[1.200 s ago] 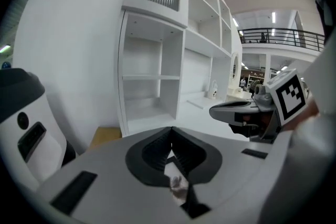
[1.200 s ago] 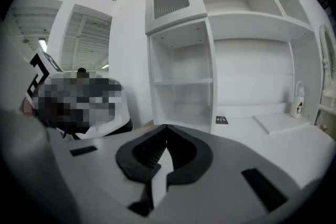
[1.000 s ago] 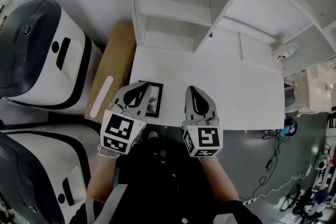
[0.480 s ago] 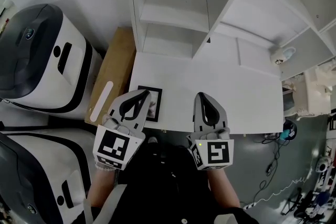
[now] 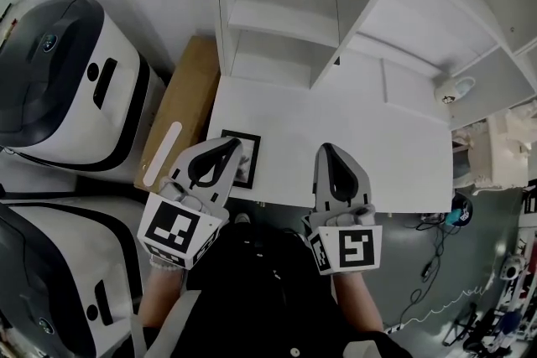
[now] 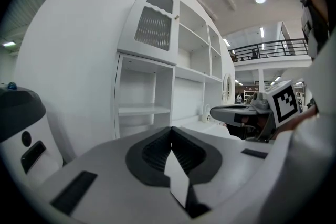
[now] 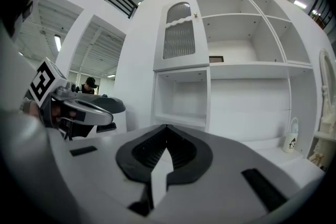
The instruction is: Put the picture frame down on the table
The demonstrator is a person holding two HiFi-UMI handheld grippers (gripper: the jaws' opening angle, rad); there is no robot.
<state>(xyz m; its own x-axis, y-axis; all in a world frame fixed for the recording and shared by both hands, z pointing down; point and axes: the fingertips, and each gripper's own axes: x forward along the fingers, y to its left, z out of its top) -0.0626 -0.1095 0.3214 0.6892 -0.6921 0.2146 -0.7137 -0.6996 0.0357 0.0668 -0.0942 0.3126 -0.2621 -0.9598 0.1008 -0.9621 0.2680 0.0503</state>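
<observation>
White bench (image 5: 377, 155) holds the frame (image 5: 251, 159), flat at its left front edge, beside your left gripper (image 5: 233, 145). That and your right gripper (image 5: 328, 149) have fingers closed, empty. Frame likely light, stiff, glazed: take its rim.

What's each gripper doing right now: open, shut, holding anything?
Left gripper: shut, tips together, nothing held.
Right gripper: shut, tips together, nothing held.
</observation>
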